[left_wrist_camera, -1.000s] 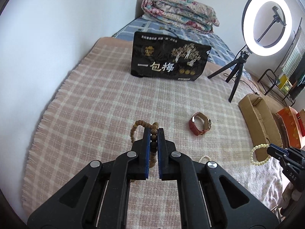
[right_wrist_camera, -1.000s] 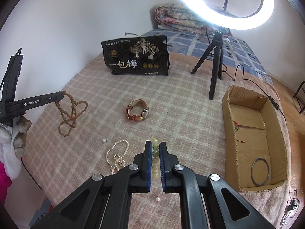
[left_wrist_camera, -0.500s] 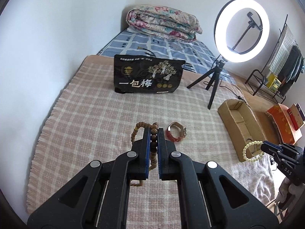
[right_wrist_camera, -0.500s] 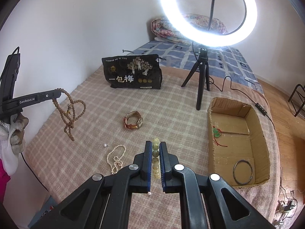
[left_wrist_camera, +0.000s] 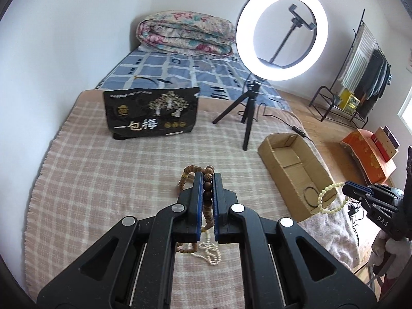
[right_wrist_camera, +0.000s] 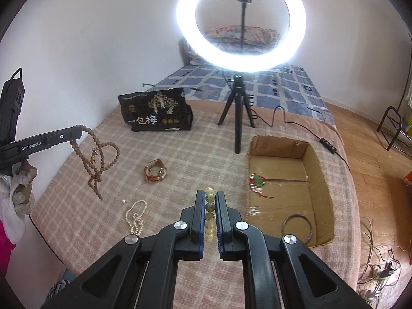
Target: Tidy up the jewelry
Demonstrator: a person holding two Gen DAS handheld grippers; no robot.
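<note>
Pink-and-cream checked cloth covers the near half of the bed [right_wrist_camera: 195,154] I am working over; a blue patterned sheet [left_wrist_camera: 180,74] shows at the far end, with a rolled floral quilt [left_wrist_camera: 188,36] against the white wall. A black snack bag [right_wrist_camera: 157,114] stands near the far edge of the checked cloth, and a lit ring light [right_wrist_camera: 240,23] on a small tripod stands to its right. Along the right edge of the bed lies an open cardboard box [right_wrist_camera: 319,170], holding a dark bangle [right_wrist_camera: 297,228] at its near end and a red-and-green charm [right_wrist_camera: 256,182] by its left wall. Beyond that edge is wooden floor with a clothes rack [left_wrist_camera: 360,72] and an orange box [left_wrist_camera: 365,154].

My left tool [left_wrist_camera: 208,180] is clamped tight on a string of brown wooden beads [right_wrist_camera: 99,159], which hangs in loops clear of the bed over its left side. My right tool [right_wrist_camera: 210,198] is shut just as tight on a pale yellow bead bracelet [left_wrist_camera: 329,198], hanging in the air near the near corner of the box. Still on the cloth are a watch with a red strap [right_wrist_camera: 155,173] near the middle, a pearl necklace [right_wrist_camera: 136,216] toward the near edge and one loose pearl [right_wrist_camera: 124,201] beside it.

The middle of the cloth between bag, watch and box is bare.

Compared with a second ago, both tools have risen and pulled back: more of the room shows, the wooden beads no longer touch the cloth, and the box sits closer to both.
</note>
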